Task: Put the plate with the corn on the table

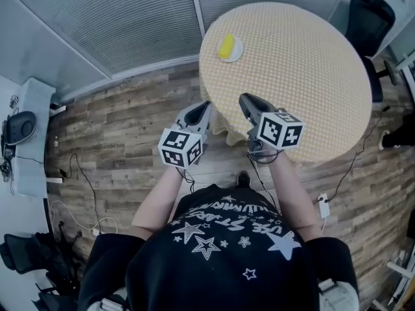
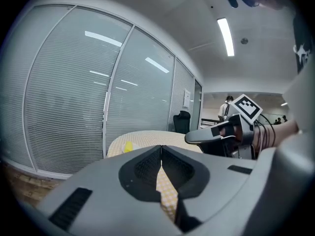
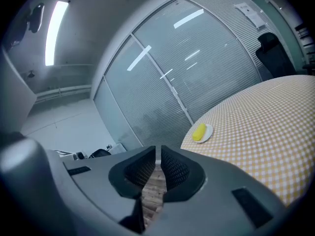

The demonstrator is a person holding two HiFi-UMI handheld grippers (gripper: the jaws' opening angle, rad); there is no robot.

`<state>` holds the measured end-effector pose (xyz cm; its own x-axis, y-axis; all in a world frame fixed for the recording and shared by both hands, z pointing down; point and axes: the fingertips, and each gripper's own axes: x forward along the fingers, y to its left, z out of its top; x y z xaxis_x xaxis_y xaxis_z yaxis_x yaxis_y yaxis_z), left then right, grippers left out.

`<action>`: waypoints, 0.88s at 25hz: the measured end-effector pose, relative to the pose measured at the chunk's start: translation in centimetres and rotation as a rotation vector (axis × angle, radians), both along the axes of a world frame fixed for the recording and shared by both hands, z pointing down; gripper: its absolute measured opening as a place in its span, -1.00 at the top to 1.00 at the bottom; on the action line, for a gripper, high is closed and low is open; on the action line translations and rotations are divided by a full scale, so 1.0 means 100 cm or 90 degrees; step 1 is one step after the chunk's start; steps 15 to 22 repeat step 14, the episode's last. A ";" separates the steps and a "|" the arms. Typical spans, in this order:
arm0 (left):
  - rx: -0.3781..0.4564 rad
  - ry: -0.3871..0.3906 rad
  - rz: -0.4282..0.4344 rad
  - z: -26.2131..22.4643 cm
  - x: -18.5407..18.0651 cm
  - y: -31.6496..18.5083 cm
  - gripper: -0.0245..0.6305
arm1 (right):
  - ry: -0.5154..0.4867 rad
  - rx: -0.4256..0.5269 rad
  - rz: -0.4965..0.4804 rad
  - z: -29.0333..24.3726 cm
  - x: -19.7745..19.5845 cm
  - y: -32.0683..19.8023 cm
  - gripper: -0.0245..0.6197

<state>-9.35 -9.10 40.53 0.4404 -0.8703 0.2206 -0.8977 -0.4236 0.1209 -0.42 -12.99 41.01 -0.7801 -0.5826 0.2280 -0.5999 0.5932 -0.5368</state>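
Head view steeply down, gripper views level, sharing table (image 1: 305,57)

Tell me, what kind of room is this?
Most likely an office or lab workspace: glass partition walls with blinds, a black office chair beside the round table, and a white desk on the wood floor.

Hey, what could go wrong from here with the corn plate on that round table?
The plate sits near the table's rim, so a bump might slide it off. The corn lies loose on it and could roll. The left gripper and right gripper, both shut, hover by the hanging tablecloth; snagging it might drag the plate.
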 end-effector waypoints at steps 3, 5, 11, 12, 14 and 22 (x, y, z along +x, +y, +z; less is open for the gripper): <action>0.002 0.004 0.017 -0.001 -0.011 0.017 0.89 | 0.017 0.009 0.014 -0.002 -0.008 0.022 0.77; 0.006 0.005 0.034 -0.003 -0.013 0.027 0.89 | 0.030 0.010 0.029 0.000 -0.009 0.036 0.78; 0.022 0.010 0.066 -0.012 -0.025 0.058 0.89 | 0.057 0.018 0.060 0.003 -0.018 0.085 0.78; 0.022 0.012 0.068 -0.011 -0.027 0.064 0.89 | 0.062 0.022 0.063 0.003 -0.019 0.093 0.78; 0.021 0.018 0.070 -0.009 -0.031 0.076 0.89 | 0.074 0.033 0.070 0.004 -0.021 0.109 0.78; 0.021 0.018 0.070 -0.009 -0.031 0.076 0.89 | 0.074 0.033 0.070 0.004 -0.021 0.109 0.78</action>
